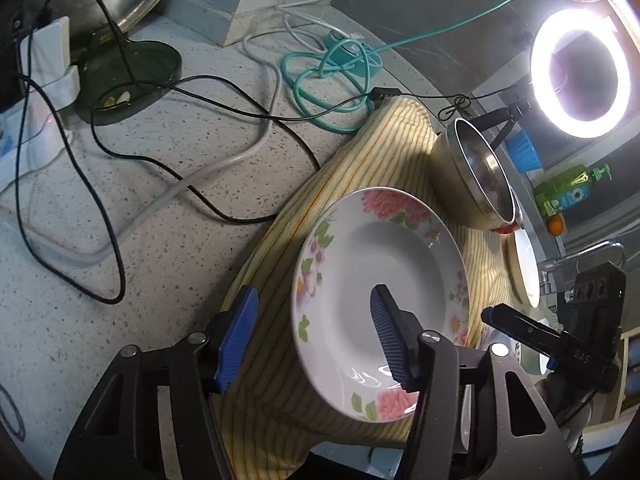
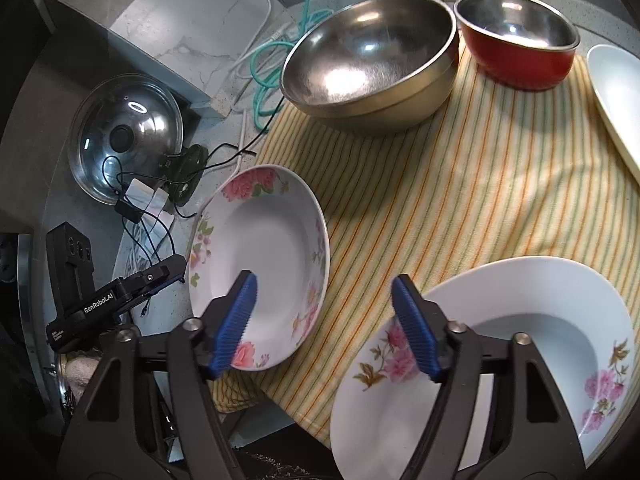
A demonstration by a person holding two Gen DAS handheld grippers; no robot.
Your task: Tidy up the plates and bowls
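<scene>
Left wrist view: left hand-held gripper [image 1: 316, 332] stands released, jaws straddling the near rim of the floral plate [image 1: 380, 304] on the striped cloth [image 1: 360, 168]. Right hand-held gripper [image 2: 324, 320] is likewise released above cloth between that plate and a second floral plate [image 2: 520, 360]; steel bowl [image 2: 372, 60] sits behind.

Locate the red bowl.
In the right wrist view, the red bowl sits top right on the striped cloth, right beside the large steel bowl.
</scene>
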